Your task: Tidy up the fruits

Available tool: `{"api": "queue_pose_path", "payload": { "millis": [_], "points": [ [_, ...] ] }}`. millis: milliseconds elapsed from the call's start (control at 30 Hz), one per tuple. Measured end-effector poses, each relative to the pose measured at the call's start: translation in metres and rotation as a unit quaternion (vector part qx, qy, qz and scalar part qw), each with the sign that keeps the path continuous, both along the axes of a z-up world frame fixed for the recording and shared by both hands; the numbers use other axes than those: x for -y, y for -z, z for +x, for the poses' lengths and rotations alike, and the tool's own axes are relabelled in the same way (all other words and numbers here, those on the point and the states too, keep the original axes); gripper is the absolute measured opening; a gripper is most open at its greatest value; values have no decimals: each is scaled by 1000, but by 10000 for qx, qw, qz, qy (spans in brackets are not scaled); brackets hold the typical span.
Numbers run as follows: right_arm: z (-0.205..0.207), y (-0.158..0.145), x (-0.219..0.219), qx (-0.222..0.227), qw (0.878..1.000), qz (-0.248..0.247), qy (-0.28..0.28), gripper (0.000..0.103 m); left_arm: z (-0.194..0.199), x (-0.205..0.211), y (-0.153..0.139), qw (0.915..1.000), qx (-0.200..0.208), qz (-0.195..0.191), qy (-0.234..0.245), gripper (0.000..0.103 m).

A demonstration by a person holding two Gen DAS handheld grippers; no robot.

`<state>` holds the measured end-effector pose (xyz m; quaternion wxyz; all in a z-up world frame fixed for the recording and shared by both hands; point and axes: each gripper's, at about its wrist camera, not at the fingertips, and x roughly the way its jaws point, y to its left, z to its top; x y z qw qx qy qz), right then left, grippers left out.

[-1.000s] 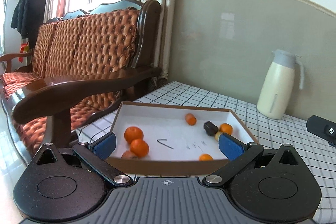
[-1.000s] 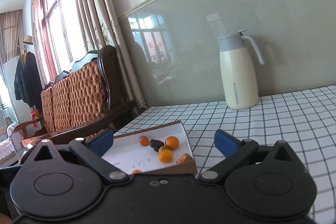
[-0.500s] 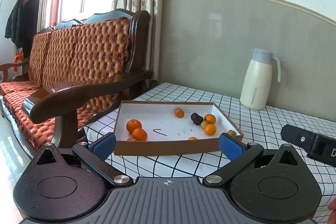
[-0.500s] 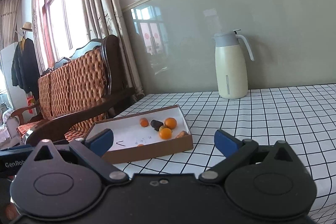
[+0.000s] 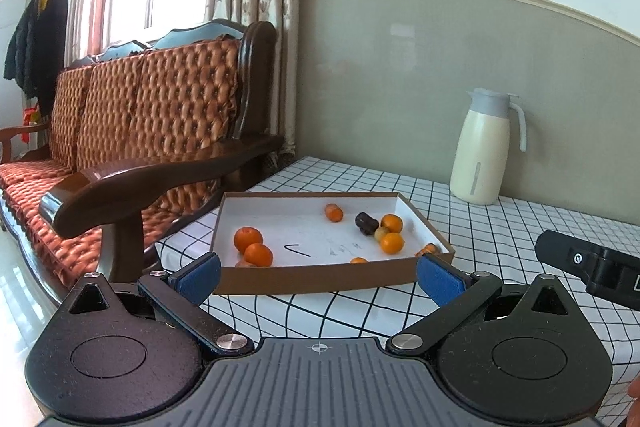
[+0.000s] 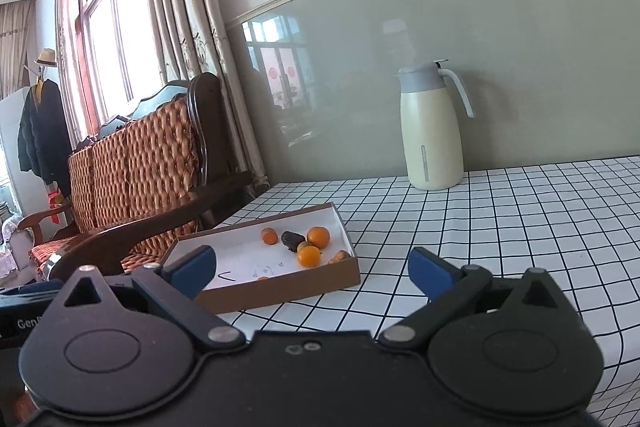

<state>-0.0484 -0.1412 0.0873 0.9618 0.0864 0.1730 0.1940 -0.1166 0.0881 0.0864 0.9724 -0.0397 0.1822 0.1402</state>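
Note:
A shallow brown cardboard box (image 5: 320, 277) with a white inside sits near the table's left edge; it also shows in the right wrist view (image 6: 280, 285). It holds several small oranges, such as one at the left (image 5: 248, 238) and one at the right (image 5: 392, 243), plus a dark brown fruit (image 5: 366, 223) (image 6: 292, 239). My left gripper (image 5: 318, 277) is open and empty, just short of the box's near wall. My right gripper (image 6: 312, 269) is open and empty, to the right of the box. Its body shows at the right of the left wrist view (image 5: 588, 263).
A cream thermos jug (image 5: 484, 147) (image 6: 432, 127) stands at the back by the wall. The table has a black-and-white checked cloth (image 6: 500, 219). A wooden sofa with orange cushions (image 5: 140, 131) stands close to the table's left edge.
Both grippers have pulled back from the box. It sat between the left gripper's fingers a second ago and now lies beyond them. Both stay open and empty.

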Motion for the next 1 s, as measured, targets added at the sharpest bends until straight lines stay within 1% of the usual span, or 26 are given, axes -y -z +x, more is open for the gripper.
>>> {"api": "queue_pose_path", "payload": {
  "millis": [567,1000],
  "points": [
    [-3,1,-3,0,10000,-41,-38,97,-1,0,2,9999,-16,-129,7,103],
    [-2,0,-3,-6,10000,-60,-37,97,0,-1,3,9999,-49,-145,13,103]
  ]
}}
